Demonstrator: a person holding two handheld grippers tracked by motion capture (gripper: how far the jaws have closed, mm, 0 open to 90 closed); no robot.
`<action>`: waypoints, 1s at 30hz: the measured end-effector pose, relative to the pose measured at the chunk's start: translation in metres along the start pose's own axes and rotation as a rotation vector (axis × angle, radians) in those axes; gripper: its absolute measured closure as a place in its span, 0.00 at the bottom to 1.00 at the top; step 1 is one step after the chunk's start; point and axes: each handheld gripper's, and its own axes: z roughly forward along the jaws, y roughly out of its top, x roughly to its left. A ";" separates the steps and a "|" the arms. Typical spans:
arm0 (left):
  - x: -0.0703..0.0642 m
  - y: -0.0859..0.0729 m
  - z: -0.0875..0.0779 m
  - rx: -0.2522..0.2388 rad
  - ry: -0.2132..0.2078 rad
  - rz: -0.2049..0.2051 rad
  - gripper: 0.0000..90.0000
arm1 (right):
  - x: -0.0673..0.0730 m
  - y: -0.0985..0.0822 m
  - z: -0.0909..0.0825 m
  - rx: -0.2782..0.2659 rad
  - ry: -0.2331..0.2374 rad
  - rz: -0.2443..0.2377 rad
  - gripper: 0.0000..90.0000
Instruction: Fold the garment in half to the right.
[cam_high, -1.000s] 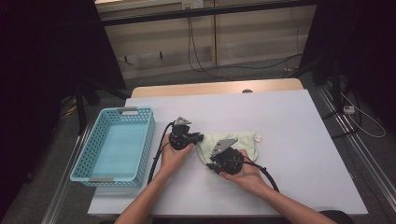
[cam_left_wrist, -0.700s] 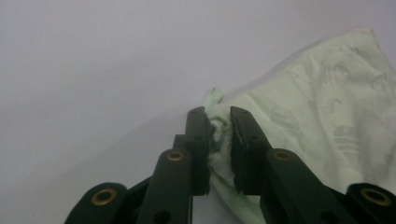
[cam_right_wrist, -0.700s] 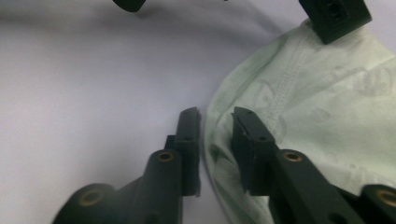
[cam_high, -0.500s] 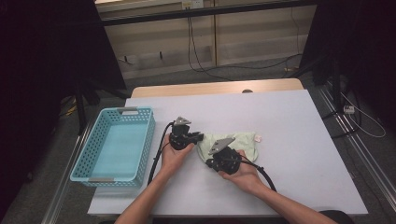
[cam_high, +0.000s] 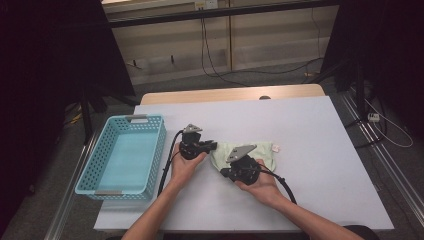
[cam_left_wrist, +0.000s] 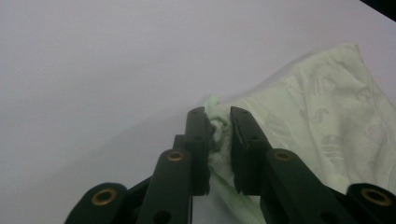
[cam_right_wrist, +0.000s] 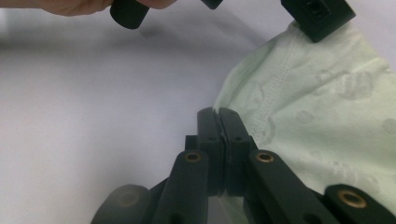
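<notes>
Cloth (cam_high: 250, 152), pale green, sits mid-table just right of the basket (cam_high: 122, 155): light, limp, bunches easily. Left gripper (cam_left_wrist: 217, 126) pinches a gathered corner; right gripper (cam_right_wrist: 218, 122) has just closed, clamping the near hem. Grab edges, not middle.

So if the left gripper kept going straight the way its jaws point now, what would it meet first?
The pale green cloth: the left gripper already pinches a bunched edge of it, and the rest of the cloth lies just ahead and to the side. Beyond that, probably bare white table; depth is hard to judge.
</notes>
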 end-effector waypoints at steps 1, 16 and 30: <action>0.000 0.000 0.000 0.001 0.001 -0.001 0.87 | 0.000 0.000 -0.001 -0.002 0.001 0.000 0.99; 0.003 0.003 -0.006 -0.013 -0.003 -0.006 0.87 | -0.003 0.004 -0.007 -0.056 0.021 0.010 1.00; 0.009 0.009 -0.014 -0.041 0.018 -0.018 0.87 | -0.007 0.018 -0.013 -0.083 0.026 0.003 1.00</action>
